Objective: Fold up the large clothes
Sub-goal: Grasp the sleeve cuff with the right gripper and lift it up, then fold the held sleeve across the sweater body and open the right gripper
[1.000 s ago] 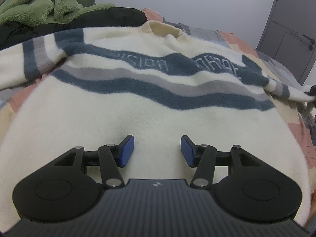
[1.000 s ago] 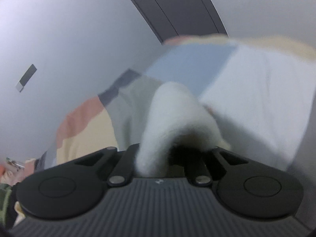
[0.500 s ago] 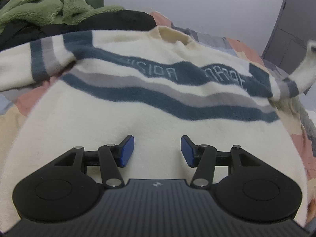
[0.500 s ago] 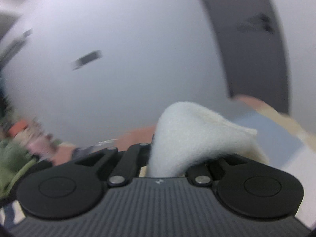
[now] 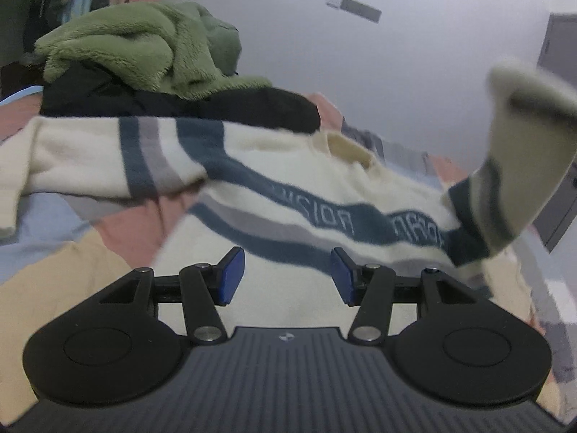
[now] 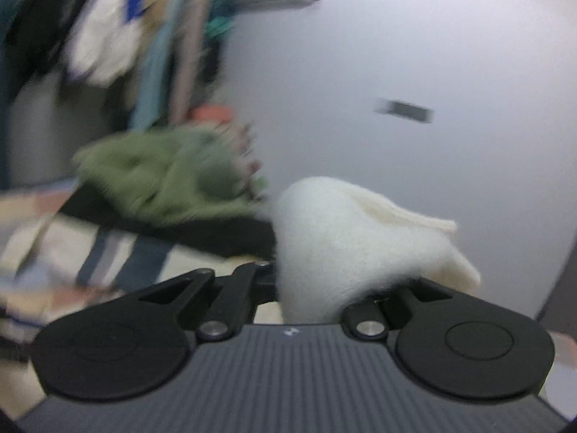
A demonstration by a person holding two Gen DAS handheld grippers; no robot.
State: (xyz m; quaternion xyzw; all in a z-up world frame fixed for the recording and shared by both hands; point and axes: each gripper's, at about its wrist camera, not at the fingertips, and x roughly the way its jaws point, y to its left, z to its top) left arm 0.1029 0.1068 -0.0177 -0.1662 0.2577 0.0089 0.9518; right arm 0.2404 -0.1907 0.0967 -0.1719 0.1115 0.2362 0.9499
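A cream sweater point(image 5: 288, 195) with blue and grey stripes lies spread on the patchwork bed cover point(image 5: 54, 274). My left gripper point(image 5: 286, 270) is open and empty, hovering just above the sweater's lower body. My right gripper point(image 6: 324, 281) is shut on the cream sleeve cuff point(image 6: 342, 238); its fingers are hidden by the cloth. In the left wrist view that sleeve point(image 5: 505, 166) is lifted high at the right, rising off the bed. The other sleeve point(image 5: 90, 166) lies flat at the left.
A green fleece garment point(image 5: 144, 50) sits on a black garment point(image 5: 180, 104) behind the sweater; it also shows blurred in the right wrist view point(image 6: 169, 176). Hanging clothes point(image 6: 108, 29) are at the far left. A grey door point(image 5: 562, 137) stands at the right.
My right gripper has swung left and upward with the sleeve cuff, lifting the right sleeve off the bed and over the sweater. My left gripper has shifted a little left, still open.
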